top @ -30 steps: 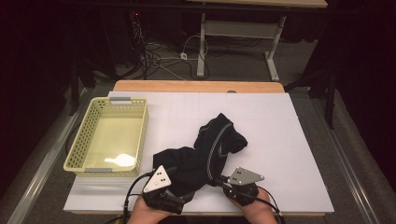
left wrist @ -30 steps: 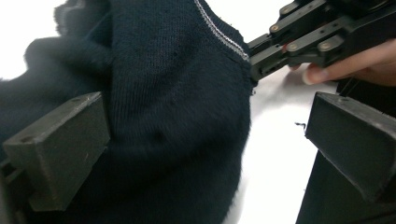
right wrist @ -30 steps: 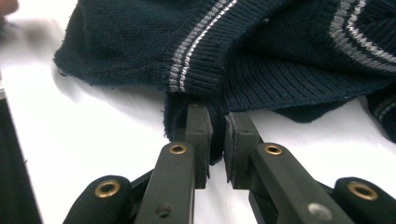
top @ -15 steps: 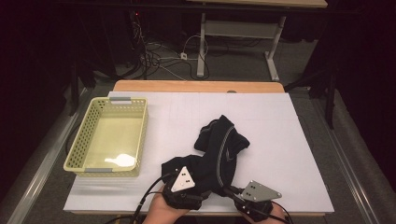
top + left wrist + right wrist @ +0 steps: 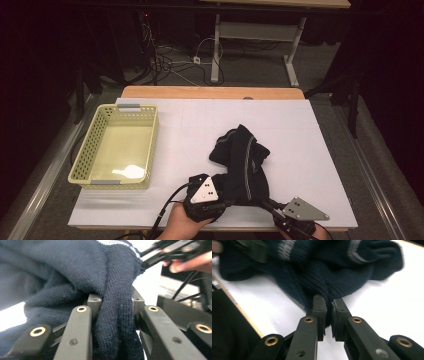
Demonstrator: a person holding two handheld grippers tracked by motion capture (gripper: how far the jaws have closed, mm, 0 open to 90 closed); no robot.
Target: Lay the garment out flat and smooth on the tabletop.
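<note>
Currently the left gripper (image 5: 113, 302) has a thick fold of the dark blue knitted garment (image 5: 75, 272) between its jaws; the jaws have just been closing, and both pads press on the knit. The right gripper (image 5: 329, 306) pinches a thin edge of the same garment, its jaws nearly together with the fabric clamped between them.

No brand, label or legible writing appears on the garment; pale stripes run across the knit in both gripper views.

From the high view, the garment (image 5: 242, 160) lies bunched on the white table (image 5: 200, 135), right of centre and toward the near edge. Both grippers sit at that near edge, the left gripper (image 5: 207, 192) at the garment's near left side, the right gripper (image 5: 295, 212) at its near right corner. Bare table surface extends on the far side and to the right of the garment. A yellow basket (image 5: 82, 162) stands well apart on the left.

The left gripper view additionally shows the person's fingers (image 5: 190, 265) on the other gripper. The high view shows cables on the floor (image 5: 170, 60) beyond the table.
</note>
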